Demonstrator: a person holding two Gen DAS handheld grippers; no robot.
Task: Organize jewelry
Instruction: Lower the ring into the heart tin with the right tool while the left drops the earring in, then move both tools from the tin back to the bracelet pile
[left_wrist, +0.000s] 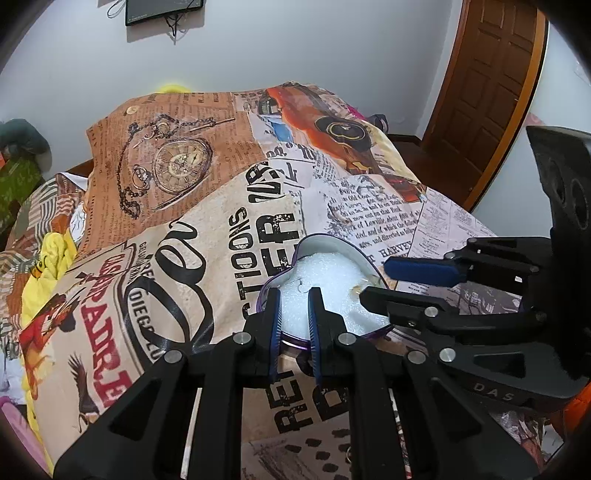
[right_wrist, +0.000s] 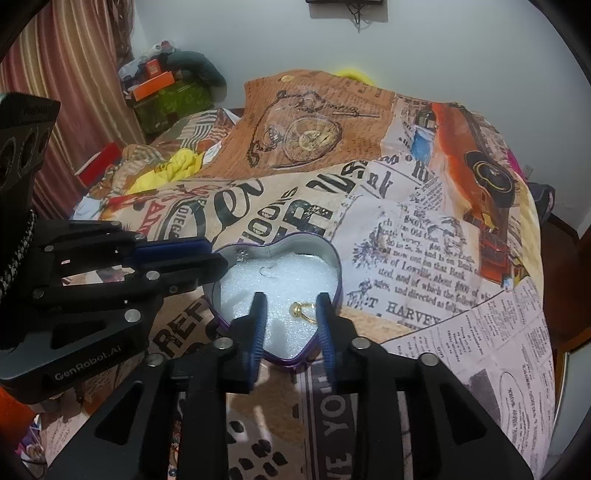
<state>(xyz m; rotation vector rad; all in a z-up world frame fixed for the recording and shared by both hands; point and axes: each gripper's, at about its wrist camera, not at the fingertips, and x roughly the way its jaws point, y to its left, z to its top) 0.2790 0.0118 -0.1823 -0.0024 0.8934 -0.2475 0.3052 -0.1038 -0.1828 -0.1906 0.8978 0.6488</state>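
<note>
Over newspaper-print bedding (right_wrist: 424, 258), both grippers tilt down at the heart-shaped tin (right_wrist: 334, 264): right gripper (right_wrist: 291, 297) parted beside a gold ring (right_wrist: 301, 308), left gripper (left_wrist: 293, 295) narrowly parted, empty.

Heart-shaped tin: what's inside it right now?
The heart-shaped tin holds white foam padding, a gold ring, a thin wire earring hook and a small sparkly piece at its rim. Anything under the foam is hidden.

Likely home bedroom, printed bedspread (left_wrist: 229, 229), wooden door (left_wrist: 484, 85), curtain (right_wrist: 74, 74)
</note>
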